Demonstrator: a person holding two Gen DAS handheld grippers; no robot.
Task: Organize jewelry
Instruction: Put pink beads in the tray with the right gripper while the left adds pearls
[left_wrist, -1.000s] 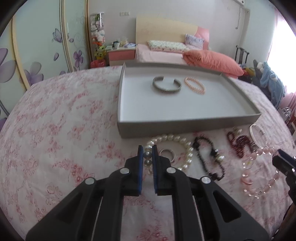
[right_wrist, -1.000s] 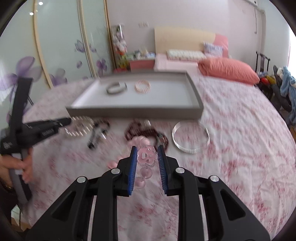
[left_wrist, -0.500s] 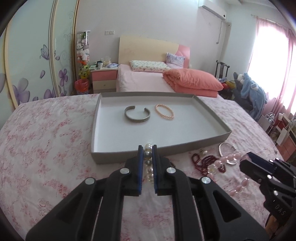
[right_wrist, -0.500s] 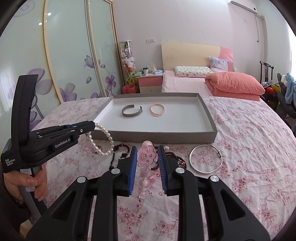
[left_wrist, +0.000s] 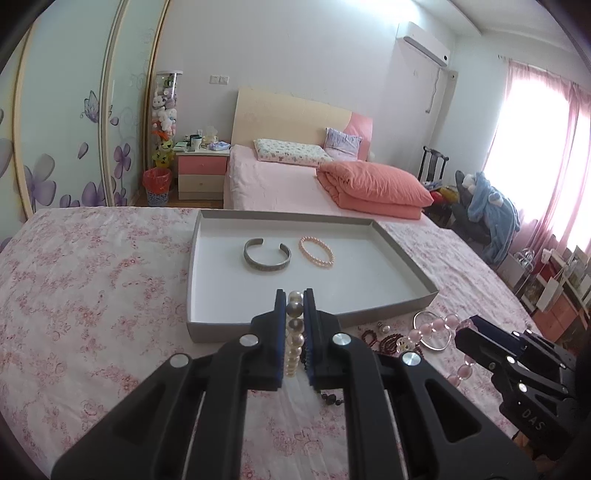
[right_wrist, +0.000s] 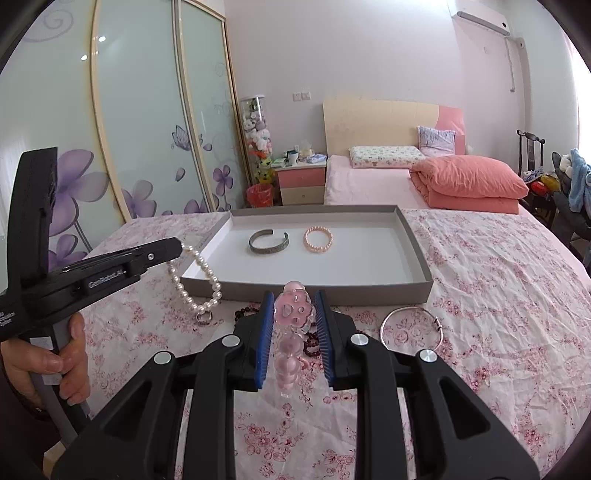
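the left claw (left_wrist: 294, 295) pinches a white pearl bracelet (right_wrist: 195, 280), which hangs in a loop clear of the pink floral bedspread (right_wrist: 498, 295), just beside the near left corner of the shallow grey cardboard tray (right_wrist: 421, 258). the right claw (right_wrist: 294, 299) pinches a translucent pink bead bracelet (right_wrist: 291, 314) by its flower-shaped charm, the rest of the beads dangling below between the blue pads (in the left wrist view the strand droops from that claw's tip). inside the tray, toward its far edge, a dull silver open cuff bangle (left_wrist: 266, 255) lies just beside a small peach bead bracelet (left_wrist: 316, 252), the two apart from each other. on the bedspread along the tray's near edge lie a dark red bead string (right_wrist: 314, 341), partly hidden behind the right claw, and a thin silver hoop bangle (right_wrist: 412, 328) near the tray's near right corner. a hand (right_wrist: 55, 365) grips the left claw's handle at the left edge of the right wrist view.
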